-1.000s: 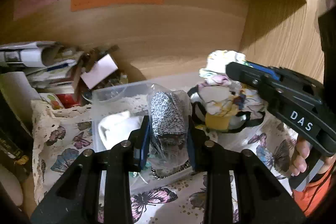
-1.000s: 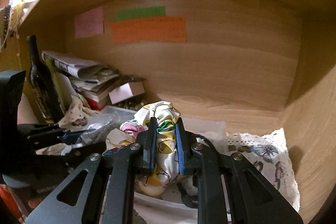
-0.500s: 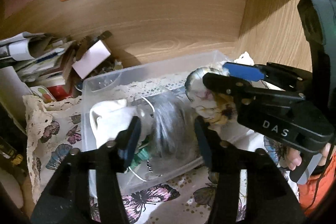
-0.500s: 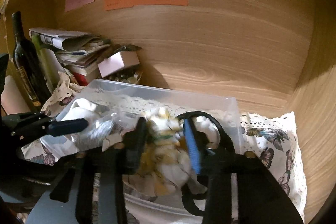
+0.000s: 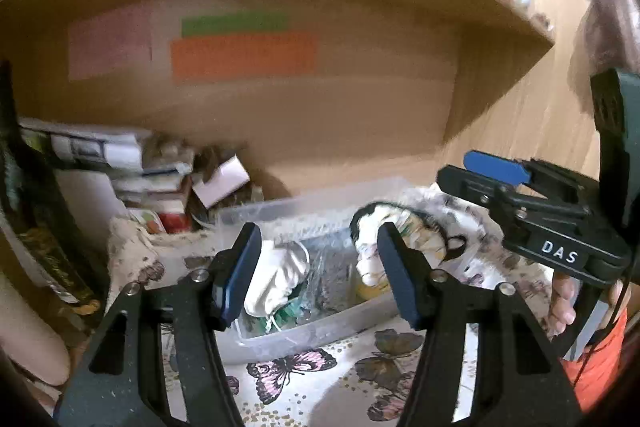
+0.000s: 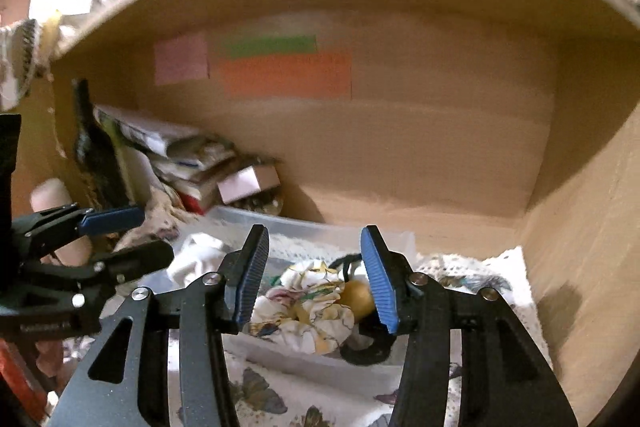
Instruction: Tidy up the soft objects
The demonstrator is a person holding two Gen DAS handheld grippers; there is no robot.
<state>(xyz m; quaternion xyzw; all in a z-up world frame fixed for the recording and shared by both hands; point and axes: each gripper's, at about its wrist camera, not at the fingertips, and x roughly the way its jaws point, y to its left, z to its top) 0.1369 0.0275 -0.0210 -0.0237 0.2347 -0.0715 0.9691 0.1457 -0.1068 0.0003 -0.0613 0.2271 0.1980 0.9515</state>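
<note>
Inside wooden shelf alcove (image 6: 440, 155): clear plastic bin (image 5: 320, 205) on butterfly-print lace cloth (image 5: 320, 367). Left gripper (image 5: 316, 267) above bin's near edge, jaws spread wide, gripping nothing. Right gripper (image 6: 314, 275) likewise spread wide, empty, over bin's right half. Below it, floral-print fabric bundle (image 6: 308, 307) lying in bin, beside black strap (image 6: 364, 351). Grey speckled soft item in clear bag (image 5: 332, 275) lying mid-bin, just right of white cloth (image 5: 280, 275). Behind bin at left: stacked papers and books (image 6: 180, 155), dark bottle (image 6: 94, 151). On back wall: pink, green and orange paper notes (image 6: 280, 71), blurred.
</note>
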